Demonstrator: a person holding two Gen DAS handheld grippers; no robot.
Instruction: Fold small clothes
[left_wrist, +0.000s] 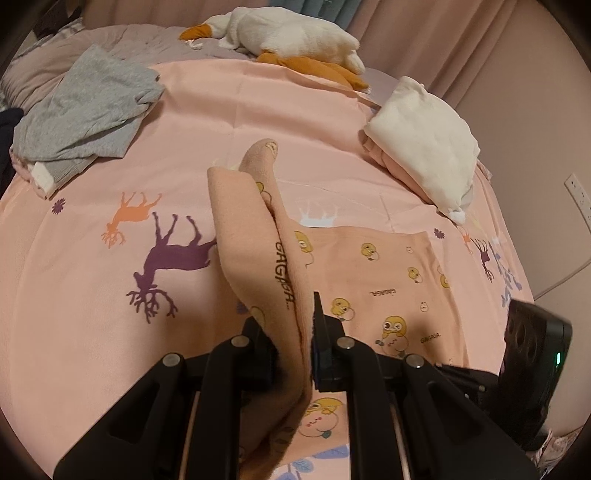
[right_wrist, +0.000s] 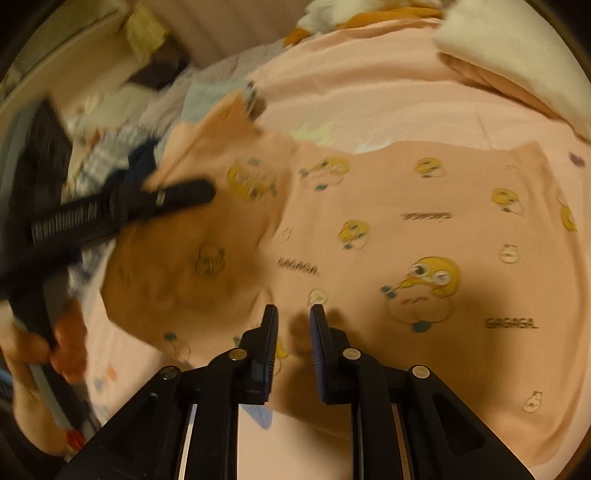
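Note:
A small pink garment (left_wrist: 369, 266) printed with yellow ducks and "GAGAGA" lies flat on the pink bedsheet (left_wrist: 92, 350). My left gripper (left_wrist: 291, 314) is shut on one side of it and holds that part (left_wrist: 236, 221) up as a standing fold. In the right wrist view the garment (right_wrist: 388, 221) spreads out flat, and the left gripper's finger (right_wrist: 177, 195) clamps the raised side at the left, blurred. My right gripper (right_wrist: 293, 310) hovers just over the garment's near edge with its jaws a narrow gap apart and nothing between them. Its black body (left_wrist: 532, 369) shows at the right.
A grey garment (left_wrist: 85, 110) lies crumpled at the back left. A folded white and pink stack (left_wrist: 424, 147) sits at the back right. A plush goose (left_wrist: 295, 37) lies at the bed's far end. A blurred pile of clothes (right_wrist: 110, 147) is beside a hand (right_wrist: 62, 343).

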